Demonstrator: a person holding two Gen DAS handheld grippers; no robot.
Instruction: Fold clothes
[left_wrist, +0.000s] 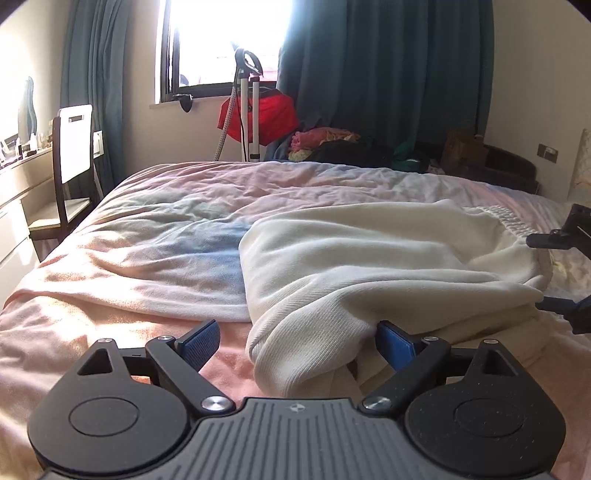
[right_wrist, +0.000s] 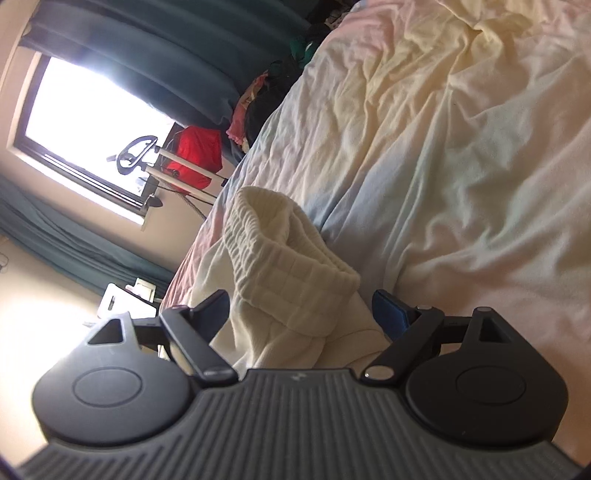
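Note:
A cream-white knit garment (left_wrist: 369, 258) lies folded over on the right half of the bed. My left gripper (left_wrist: 295, 343) stands open at its near edge, with a hanging fold of the cloth between the wide-spread blue pads (left_wrist: 199, 341). In the right wrist view, which is rolled to one side, the garment's ribbed elastic waistband (right_wrist: 288, 251) bulges up between the fingers of my right gripper (right_wrist: 299, 306), also open. The right gripper (left_wrist: 546, 271) shows at the right edge of the left wrist view, its fingers spread around the garment's far end.
The bed (left_wrist: 147, 240) is covered by a wrinkled pink, blue and pale yellow quilt. A chair (left_wrist: 70, 162) and a desk stand at the left. Beyond the bed are a steamer stand (left_wrist: 247, 110), a red bag (left_wrist: 269, 114), a clothes pile (left_wrist: 332, 144), curtains and a bright window.

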